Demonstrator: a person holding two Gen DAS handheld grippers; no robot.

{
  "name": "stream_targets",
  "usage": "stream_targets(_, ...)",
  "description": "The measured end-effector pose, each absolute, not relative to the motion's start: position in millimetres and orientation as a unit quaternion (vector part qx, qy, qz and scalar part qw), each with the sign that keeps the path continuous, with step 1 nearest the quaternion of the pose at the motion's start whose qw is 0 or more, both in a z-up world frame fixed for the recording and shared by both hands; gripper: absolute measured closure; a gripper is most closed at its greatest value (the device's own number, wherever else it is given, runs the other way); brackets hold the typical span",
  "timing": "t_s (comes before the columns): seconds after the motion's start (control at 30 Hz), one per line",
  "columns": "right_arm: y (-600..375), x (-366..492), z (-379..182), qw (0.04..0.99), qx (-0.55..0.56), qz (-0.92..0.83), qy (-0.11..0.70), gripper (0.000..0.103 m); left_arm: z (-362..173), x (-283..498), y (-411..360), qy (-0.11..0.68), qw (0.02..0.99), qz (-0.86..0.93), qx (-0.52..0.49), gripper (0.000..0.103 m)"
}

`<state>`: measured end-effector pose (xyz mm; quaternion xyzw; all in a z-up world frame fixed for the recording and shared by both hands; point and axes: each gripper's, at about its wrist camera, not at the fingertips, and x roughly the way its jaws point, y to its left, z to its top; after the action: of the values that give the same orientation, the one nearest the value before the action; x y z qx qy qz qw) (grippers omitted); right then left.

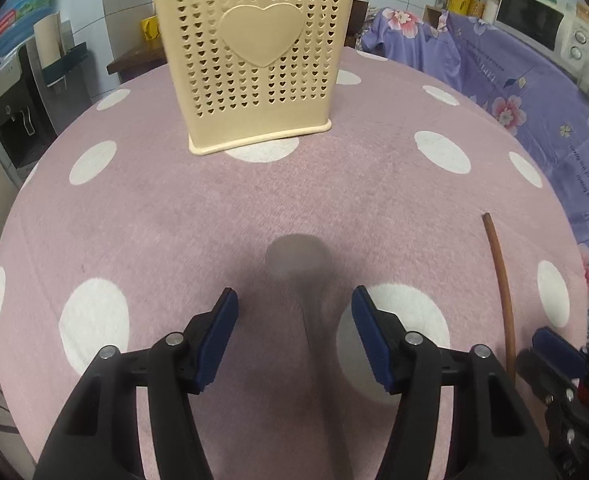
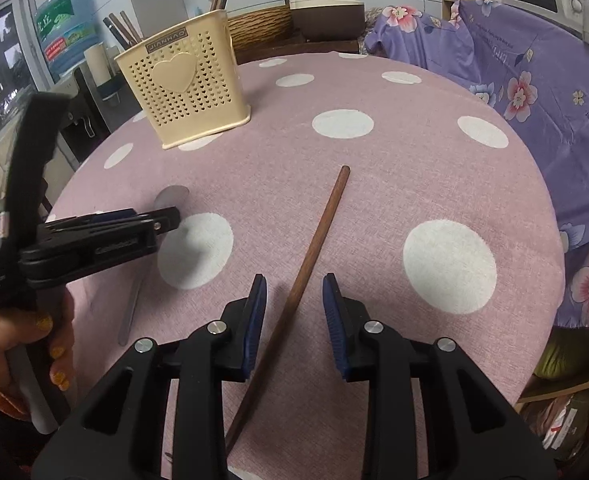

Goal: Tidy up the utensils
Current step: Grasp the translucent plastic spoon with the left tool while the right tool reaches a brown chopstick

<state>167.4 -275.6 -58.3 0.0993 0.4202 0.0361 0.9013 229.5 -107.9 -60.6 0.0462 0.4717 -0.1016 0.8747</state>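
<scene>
A cream perforated utensil holder (image 1: 254, 64) with a heart on its front stands upright at the far side of the round table; it also shows in the right wrist view (image 2: 184, 80), with dark sticks in it. A metal spoon (image 1: 298, 260) lies on the cloth between the open fingers of my left gripper (image 1: 294, 308), bowl pointing away, blurred. A brown wooden chopstick (image 2: 314, 248) lies between the open fingers of my right gripper (image 2: 294, 296), untouched; it also shows in the left wrist view (image 1: 500, 284). The left gripper (image 2: 166, 218) hovers over the spoon (image 2: 170, 196).
The table (image 2: 374, 184) has a pink cloth with white dots. A purple floral cloth (image 2: 534, 92) covers furniture on the right. A microwave (image 1: 534, 20) stands at the back right. A water dispenser (image 1: 10, 112) stands left of the table.
</scene>
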Motion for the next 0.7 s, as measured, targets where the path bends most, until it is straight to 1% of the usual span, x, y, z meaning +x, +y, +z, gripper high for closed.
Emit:
stream_targets(0.1, -278.6, 168.9, -59.8, 0.901, 0.105, 0.037, 0.419, 0.073, -59.4, 236.8, -114.9, 0.478, 0.871, -0.095, 0.056, 0.057)
stream_targets(0.13, -280.0, 169.2, -60.3, 0.901, 0.108, 0.037, 0.418, 0.073, -59.4, 237.8, -116.8, 0.479, 0.871, -0.095, 0.059, 0.059)
stream_targets(0.2, -283.2, 168.4, -60.0, 0.902, 0.112, 0.033, 0.415, 0.073, -59.3, 240.5, -121.1, 0.477, 0.871, -0.093, 0.066, 0.065)
stream_targets(0.23, -284.9, 167.8, -59.2, 0.904, 0.112, 0.029, 0.412, 0.073, -59.0, 242.4, -122.1, 0.477, 0.872, -0.091, 0.064, 0.066)
stream_targets(0.53, -292.9, 163.6, -56.3, 0.906, 0.122, 0.023, 0.404, 0.073, -56.8, 247.7, -122.9, 0.477, 0.872, -0.097, 0.054, 0.067)
stream_targets(0.6, -293.8, 165.2, -56.2, 0.905, 0.124, 0.024, 0.405, 0.073, -48.3, 244.7, -117.3, 0.463, 0.879, -0.107, 0.031, 0.067)
stream_targets(0.7, -295.1, 169.7, -56.0, 0.904, 0.124, 0.025, 0.408, 0.073, -23.8, 228.2, -103.6, 0.419, 0.901, -0.114, 0.009, 0.067)
